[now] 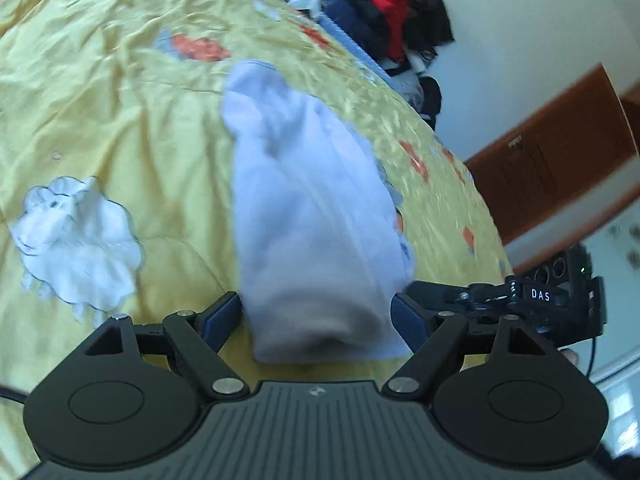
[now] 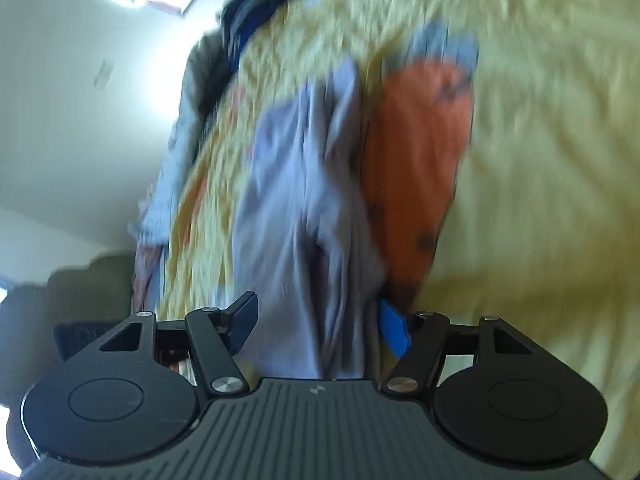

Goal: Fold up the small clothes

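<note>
**Both grippers are standing open around a small folded cloth**

The left gripper (image 1: 318,312) is sitting low over a yellow bedspread (image 1: 120,92). Its two blue pads are standing wide apart. A small pale lilac garment (image 1: 308,208) is lying flat on the bed, running from between the pads straight out in front. The near end looks rolled over, like a fold. The pads are just beside the cloth on each side, not squeezing it.

The right gripper (image 2: 320,326) is also standing open. Here the lilac garment (image 2: 304,200) is bunched and wrinkled, and it is passing between the pads and under the gripper's front. The pad on the right side is very close to the cloth, but it does not seem to be pinching. The picture is blurry, so I cannot tell for sure if it is touching. A big orange patch (image 2: 416,168) on the bedspread is lying just beside the cloth, on the right.

A pile of dark and red clothes (image 1: 376,16) is sitting far ahead, at the edge of the bed.

What could go wrong? I think a pad could be catching a loose wrinkle while the gripper is pulling away, dragging the fold open. The soft cloth could also be springing back by itself, since nothing is pressing it down.
</note>
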### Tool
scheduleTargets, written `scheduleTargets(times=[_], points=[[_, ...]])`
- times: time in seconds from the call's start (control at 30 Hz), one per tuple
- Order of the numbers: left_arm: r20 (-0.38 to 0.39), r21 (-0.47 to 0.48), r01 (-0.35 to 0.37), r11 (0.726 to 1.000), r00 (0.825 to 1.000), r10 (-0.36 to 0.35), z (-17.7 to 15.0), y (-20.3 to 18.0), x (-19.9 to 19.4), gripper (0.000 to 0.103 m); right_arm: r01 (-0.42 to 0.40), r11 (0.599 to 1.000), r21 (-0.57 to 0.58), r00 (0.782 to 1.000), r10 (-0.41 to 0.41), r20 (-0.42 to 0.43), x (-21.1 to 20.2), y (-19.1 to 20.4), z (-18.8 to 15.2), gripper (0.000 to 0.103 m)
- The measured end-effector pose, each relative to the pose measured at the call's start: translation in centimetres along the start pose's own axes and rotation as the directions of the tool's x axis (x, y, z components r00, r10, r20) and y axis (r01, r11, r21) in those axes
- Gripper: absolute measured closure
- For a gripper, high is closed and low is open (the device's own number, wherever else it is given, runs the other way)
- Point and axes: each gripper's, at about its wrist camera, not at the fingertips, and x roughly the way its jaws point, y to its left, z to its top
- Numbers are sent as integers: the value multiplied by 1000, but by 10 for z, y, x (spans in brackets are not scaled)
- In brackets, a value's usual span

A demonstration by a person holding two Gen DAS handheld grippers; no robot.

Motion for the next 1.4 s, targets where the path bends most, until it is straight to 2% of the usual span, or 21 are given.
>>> scheduleTargets(times=[0.03, 0.07, 0.1, 0.13, 0.27, 0.4, 0.47, 0.53, 0.57, 0.67, 0.73, 0.8, 0.87, 0.9, 0.93, 1.03, 1.1, 1.13, 1.23, 1.33, 1.4], points=[[3, -1, -27, 1000, 1000, 27, 0, -3, 1, 38, -2, 1000, -26, 1000, 2, 7, 3, 4, -7, 37], [-6, -2, -63, 998, 998, 63, 2, -4, 3, 59, 1, 999, -47, 1000, 0, 16, 5, 8, -9, 47], [-25, 0, -79, 997, 997, 79, 4, -4, 3, 61, 10, 999, -45, 1000, -10, 14, 7, 10, -8, 67], [-32, 7, -86, 996, 996, 87, 7, -4, 2, 66, 27, 999, -30, 1000, -27, -4, 10, 12, -5, 79], [-39, 104, -128, 986, 990, 133, 5, -16, -14, 67, -29, 999, -28, 999, 28, -22, 3, 22, -4, 82], [-50, 127, -164, 978, 984, 171, -6, -11, -8, 64, 32, 998, -58, 997, -35, -65, 16, 16, -13, 84], [-41, 150, -170, 974, 983, 178, -9, -16, -7, 54, 26, 999, -36, 998, -28, -48, 15, 6, -18, 83], [-51, 188, -183, 965, 979, 196, -12, -23, -11, 36, 4, 1000, 4, 999, -3, -40, 10, 1, -19, 75], [-43, 231, -224, 947, 970, 240, -14, -28, -15, 34, 9, 1000, 14, 999, -9, -33, 7, 1, -19, 68], [111, 422, -385, 821, 920, 375, -25, -53, -38, 34, 28, 1000, 5, 998, -28, 52, -17, 6, -8, 57], [239, 485, -449, 750, 893, 380, -31, -70, -53, 34, 21, 999, -23, 988, -18, 152, -38, 16, 4, 56], [329, 514, -408, 755, 906, 267, -34, -88, -60, 34, -24, 999, -38, 981, 31, 190, -41, 28, 24, 50], [318, 546, -320, 774, 934, 162, -37, -97, -45, 31, -95, 994, -58, 977, 104, 184, -26, 44, 48, 41], [286, 560, -308, 769, 943, 169, -37, -98, -28, 31, -121, 990, -68, 977, 131, 171, -13, 51, 60, 28], [263, 568, -326, 756, 942, 209, -39, -97, -9, 31, -129, 989, -68, 978, 138, 155, 2, 57, 71, 27], [268, 595, -413, 689, 911, 314, -56, -86, 29, 30, -38, 997, -66, 994, 44, 95, 54, 70, 105, 27], [315, 581, -422, 696, 905, 286, -68, -78, 27, 30, 107, 991, -76, 993, -103, 63, 81, 65, 119, 34], [325, 564, -425, 708, 903, 283, -70, -76, 27, 30, 177, 980, -86, 983, -172, 67, 90, 59, 121, 43], [338, 547, -424, 722, 901, 273, -71, -72, 29, 30, 126, 990, -69, 988, -120, 94, 90, 51, 120, 45], [341, 563, -434, 704, 897, 280, -70, -78, 27, 30, 182, 978, -104, 980, -172, 98, 89, 62, 117, 45], [343, 544, -410, 732, 905, 251, -72, -82, 10, 30, 201, 973, -117, 975, -186, 124, 81, 77, 112, 42]])
